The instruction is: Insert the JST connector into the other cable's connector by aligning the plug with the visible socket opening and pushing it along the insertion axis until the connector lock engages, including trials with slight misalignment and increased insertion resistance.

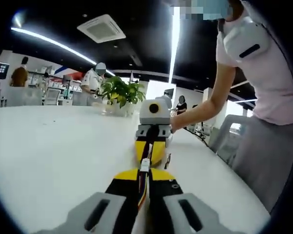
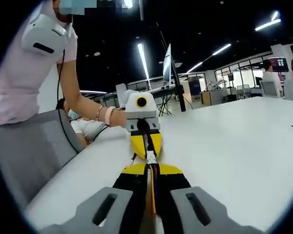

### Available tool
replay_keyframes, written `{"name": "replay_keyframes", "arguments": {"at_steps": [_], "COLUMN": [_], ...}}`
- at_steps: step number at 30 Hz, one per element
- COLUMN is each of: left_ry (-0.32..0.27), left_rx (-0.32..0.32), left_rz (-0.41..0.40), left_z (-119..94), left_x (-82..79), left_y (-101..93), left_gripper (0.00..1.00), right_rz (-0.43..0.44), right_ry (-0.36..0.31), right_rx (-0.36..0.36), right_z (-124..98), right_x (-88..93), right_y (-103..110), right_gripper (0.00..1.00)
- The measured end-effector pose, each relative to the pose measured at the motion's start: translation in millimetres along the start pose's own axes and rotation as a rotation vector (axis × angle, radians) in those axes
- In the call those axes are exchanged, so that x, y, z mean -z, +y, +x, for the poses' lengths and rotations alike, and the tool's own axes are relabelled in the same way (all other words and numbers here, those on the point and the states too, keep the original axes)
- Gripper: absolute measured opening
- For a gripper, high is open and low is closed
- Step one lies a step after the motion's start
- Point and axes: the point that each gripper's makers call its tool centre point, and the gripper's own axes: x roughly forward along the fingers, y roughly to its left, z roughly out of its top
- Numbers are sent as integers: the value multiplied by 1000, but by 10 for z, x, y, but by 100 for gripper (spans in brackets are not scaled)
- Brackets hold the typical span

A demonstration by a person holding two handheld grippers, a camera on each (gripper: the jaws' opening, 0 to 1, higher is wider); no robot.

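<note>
- The left tool is clamped on its cable; the right tool is clamped on its own cable
- The two tools face each other, tip to tip, above the counter
- The white plug sits between them, in one straight line; whether it is locked cannot be told

The white counter lies bare and open on both sides of the two facing grippers, with a potted plant standing far back and the person's forearm reaching in over its near edge.
</note>
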Motion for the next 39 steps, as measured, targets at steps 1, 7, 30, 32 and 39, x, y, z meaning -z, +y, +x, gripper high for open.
{"name": "replay_keyframes", "arguments": {"at_steps": [1,7,30,32,39], "left_ry": [0,9,35,38,47], "left_rx": [-3,4,-21,-13,-51], "left_rz": [-3,-15,23,27,72], "left_z": [3,16,39,37,53], "left_x": [2,20,80,87,94], "left_y": [7,10,82,73,117], "left_gripper": [0,0,0,0,0], "right_rz": [7,8,-44,-53,-82], "right_ry": [-1,3,34,39,48], "right_rx": [3,0,52,50,87], "right_z": [2,11,33,50,46], "right_x": [2,19,83,95,99], "right_y": [-9,0,-68,-47,-106], "right_gripper": [3,3,4,4,4]}}
